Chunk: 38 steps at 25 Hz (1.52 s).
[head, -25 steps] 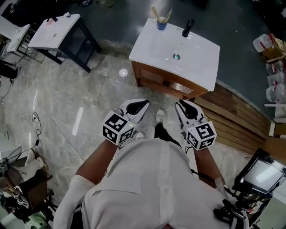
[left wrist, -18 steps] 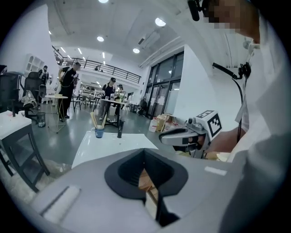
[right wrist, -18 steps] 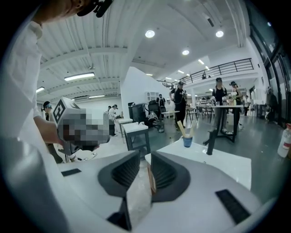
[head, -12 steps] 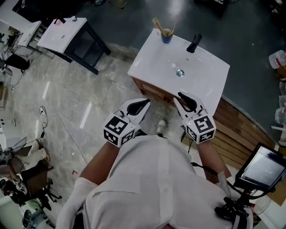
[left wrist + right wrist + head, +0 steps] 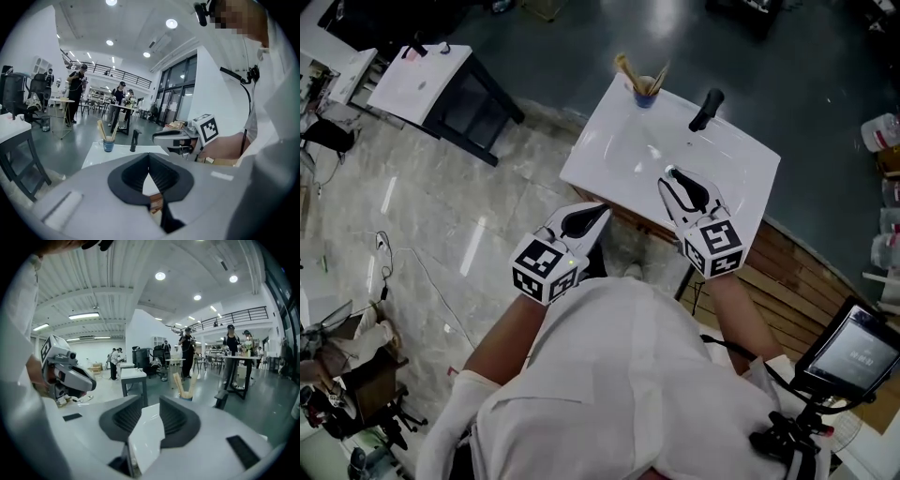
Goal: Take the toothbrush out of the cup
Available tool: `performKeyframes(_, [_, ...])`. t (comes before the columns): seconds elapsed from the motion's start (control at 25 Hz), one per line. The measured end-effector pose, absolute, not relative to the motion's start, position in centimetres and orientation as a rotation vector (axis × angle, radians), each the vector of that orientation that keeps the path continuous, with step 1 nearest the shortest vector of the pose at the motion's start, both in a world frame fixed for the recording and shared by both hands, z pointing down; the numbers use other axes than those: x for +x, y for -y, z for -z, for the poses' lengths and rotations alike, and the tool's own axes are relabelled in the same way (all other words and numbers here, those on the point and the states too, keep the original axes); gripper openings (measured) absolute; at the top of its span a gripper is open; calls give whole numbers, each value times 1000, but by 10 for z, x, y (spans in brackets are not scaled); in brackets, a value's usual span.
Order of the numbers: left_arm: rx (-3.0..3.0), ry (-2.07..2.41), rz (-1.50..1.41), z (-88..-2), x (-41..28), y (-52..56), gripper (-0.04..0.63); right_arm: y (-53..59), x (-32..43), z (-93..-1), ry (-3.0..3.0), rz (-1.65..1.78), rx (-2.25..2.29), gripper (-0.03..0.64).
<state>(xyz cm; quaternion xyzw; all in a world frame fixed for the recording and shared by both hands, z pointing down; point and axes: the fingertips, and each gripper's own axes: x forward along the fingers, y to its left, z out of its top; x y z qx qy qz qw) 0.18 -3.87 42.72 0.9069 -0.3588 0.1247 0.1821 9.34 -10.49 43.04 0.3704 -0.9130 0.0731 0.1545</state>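
A blue cup [image 5: 645, 94] holding wooden-handled toothbrushes [image 5: 628, 70] stands at the far left corner of the white washbasin [image 5: 609, 159], left of a black faucet [image 5: 706, 109]. My right gripper [image 5: 668, 174] hangs over the basin's front half, well short of the cup; its jaws are opening and nothing is between them. My left gripper [image 5: 602, 210] is shut and empty, at the basin's front edge. The right gripper view shows the cup [image 5: 187, 397] ahead beyond the jaws. In the left gripper view the cup [image 5: 108, 146] is far ahead at the left.
The basin sits on a wooden cabinet [image 5: 623, 208]. A white table on a dark frame [image 5: 422, 80] stands at the far left. Wooden planks [image 5: 806, 272] and a monitor [image 5: 853, 352] are at the right. People stand at tables [image 5: 75, 96] in the hall behind.
The person has stepped up to the basin. Both grippers moved forward; the right one now reaches over the basin and its jaws stand a little wider.
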Motion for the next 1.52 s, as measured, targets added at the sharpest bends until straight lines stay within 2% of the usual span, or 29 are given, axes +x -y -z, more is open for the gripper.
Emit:
performKeyframes(0.44, [2632, 867, -352, -421, -25, 138, 7, 237, 45, -430, 2520, -118, 1165, 149])
performKeyframes(0.8, [2617, 844, -379, -457, -88, 208, 6, 344, -5, -488, 2412, -119, 1247, 186])
performKeyframes(1.52, [2611, 820, -346, -434, -132, 237, 6, 402, 5, -501, 2215, -121, 1404, 192])
